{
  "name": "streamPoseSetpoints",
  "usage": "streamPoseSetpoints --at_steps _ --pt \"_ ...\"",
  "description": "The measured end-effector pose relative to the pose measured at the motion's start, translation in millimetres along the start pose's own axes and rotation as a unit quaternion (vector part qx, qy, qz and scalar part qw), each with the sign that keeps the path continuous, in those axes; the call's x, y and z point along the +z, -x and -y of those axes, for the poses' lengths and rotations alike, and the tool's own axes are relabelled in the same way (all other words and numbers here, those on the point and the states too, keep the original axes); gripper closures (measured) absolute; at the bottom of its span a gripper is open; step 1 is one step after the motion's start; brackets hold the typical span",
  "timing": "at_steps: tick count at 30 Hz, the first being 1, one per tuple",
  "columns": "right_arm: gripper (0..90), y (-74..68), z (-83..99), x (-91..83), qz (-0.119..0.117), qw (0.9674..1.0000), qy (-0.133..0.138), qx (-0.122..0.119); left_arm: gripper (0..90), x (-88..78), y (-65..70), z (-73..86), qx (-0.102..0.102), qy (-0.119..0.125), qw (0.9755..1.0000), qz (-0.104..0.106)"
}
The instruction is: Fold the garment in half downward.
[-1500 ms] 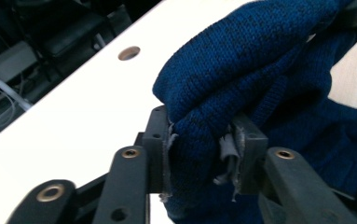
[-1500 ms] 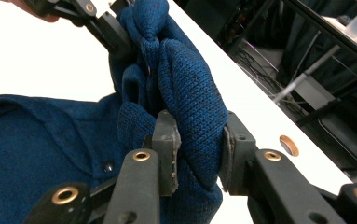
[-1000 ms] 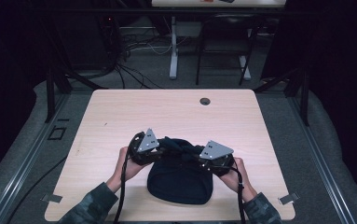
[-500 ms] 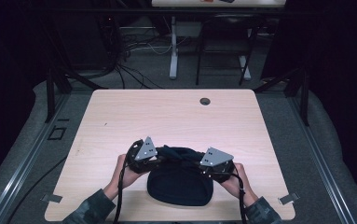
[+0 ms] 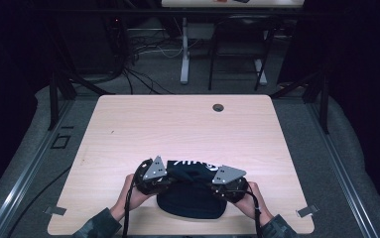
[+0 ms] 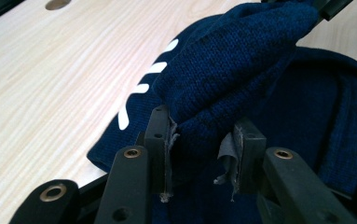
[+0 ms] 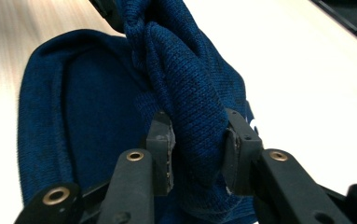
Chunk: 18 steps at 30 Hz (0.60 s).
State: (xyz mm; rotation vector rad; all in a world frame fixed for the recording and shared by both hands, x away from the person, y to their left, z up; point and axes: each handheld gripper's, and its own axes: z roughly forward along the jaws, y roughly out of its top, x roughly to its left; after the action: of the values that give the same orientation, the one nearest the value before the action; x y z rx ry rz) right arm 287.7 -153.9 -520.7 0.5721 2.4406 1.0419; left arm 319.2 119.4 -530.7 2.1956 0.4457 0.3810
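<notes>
A dark blue knit hat with white lettering lies near the table's front edge. My left gripper is shut on the left end of a bunched fold of the hat's rim, and my right gripper is shut on the fold's right end. In the left gripper view my left gripper pinches the knit fabric between worn pads. In the right gripper view my right gripper squeezes a thick roll of the same fabric. The fold stretches between the two grippers just above the rest of the hat.
The hat sits on a light wooden table with a round cable hole near its far edge. Table legs and cables stand on the floor beyond it. The person's hands come in over the front edge.
Both hands have come down and toward the table's front edge, and the held fold has gone with them. Both grips look unchanged.
</notes>
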Motion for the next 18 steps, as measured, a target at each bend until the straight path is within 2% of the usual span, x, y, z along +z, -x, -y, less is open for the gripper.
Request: streamPoseSetpoints --at_steps 6,10,14,18 --pt "67.3 -1.5 7.0 5.0 -0.016 0.9998 -0.01 0.011 65.7 4.6 3.8 6.1 -0.004 -0.006 0.9999 0.008" --pt "66.9 -4.7 10.4 8.6 -0.018 0.9996 -0.019 0.004 65.6 5.9 5.6 8.3 -0.006 -0.011 0.9999 0.012" --pt "66.6 -4.9 13.7 8.5 -0.022 0.9994 -0.022 0.012 65.6 7.1 9.7 13.3 -0.012 -0.014 0.9996 0.021" --pt "66.0 -6.7 15.9 9.3 -0.025 0.9992 -0.026 0.014 65.4 8.5 13.3 17.0 -0.009 -0.022 0.9995 0.021"
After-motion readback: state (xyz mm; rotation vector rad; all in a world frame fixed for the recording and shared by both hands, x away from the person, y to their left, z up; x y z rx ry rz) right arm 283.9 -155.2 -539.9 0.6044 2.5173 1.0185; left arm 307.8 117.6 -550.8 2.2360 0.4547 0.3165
